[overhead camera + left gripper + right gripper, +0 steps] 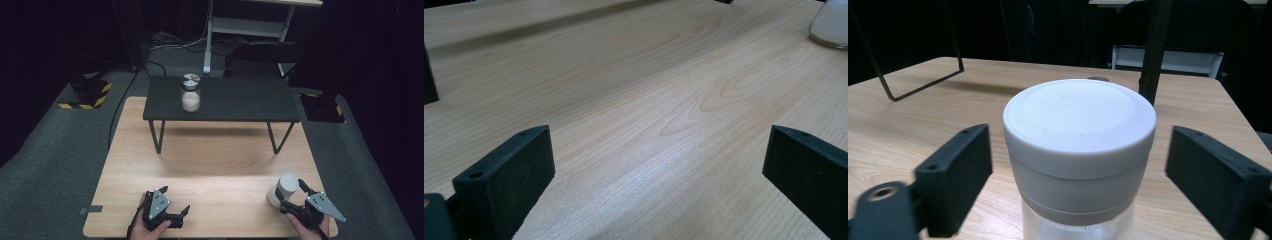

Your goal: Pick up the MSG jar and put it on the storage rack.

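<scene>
Straddling upright white-lidded jar (1079, 150), lid up, R gripper (1078, 175) jaws spread, not touching, L gripper (659, 175) spread over table (634, 100).

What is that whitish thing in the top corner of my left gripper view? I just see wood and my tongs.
Observer: It's a jar with a white lid, standing upright between the right tongs.
Operator: Are they squeezing it?
Observer: No. The right gripper view shows a gap on each side of the lid.
Operator: Any more jars?
Observer: Yes, a glass jar with a silver lid stands on the small black table at the far end.
</scene>
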Tool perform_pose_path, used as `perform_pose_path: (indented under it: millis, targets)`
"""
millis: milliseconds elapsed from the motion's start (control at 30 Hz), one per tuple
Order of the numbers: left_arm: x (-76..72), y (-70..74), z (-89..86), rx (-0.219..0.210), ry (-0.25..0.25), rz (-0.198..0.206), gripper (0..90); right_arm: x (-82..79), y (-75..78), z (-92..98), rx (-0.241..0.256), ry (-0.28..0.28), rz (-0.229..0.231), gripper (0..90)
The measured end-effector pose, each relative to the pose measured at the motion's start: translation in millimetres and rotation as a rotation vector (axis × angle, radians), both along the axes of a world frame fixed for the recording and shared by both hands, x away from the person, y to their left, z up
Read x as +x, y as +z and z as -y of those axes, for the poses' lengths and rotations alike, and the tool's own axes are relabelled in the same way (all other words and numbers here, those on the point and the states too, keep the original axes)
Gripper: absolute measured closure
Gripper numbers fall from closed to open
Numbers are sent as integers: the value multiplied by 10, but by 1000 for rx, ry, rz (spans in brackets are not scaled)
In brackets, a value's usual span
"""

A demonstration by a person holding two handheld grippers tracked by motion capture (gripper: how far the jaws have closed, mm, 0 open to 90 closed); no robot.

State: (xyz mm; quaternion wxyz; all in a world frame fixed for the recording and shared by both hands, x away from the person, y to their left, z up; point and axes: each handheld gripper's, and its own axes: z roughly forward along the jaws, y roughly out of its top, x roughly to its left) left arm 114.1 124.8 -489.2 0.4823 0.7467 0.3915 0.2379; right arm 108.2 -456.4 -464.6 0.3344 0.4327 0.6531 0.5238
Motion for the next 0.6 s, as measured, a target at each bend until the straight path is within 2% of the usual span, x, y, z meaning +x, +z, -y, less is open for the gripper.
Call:
perform_pose_path:
  millis: [300, 600]
  targets:
    - [0, 0, 0, 0, 0, 0, 3, -5, -12, 11, -5, 9, 5, 264]
    - [0, 0, 0, 1, 0, 1, 3, -10, -42, 12, -4, 8, 12, 310]
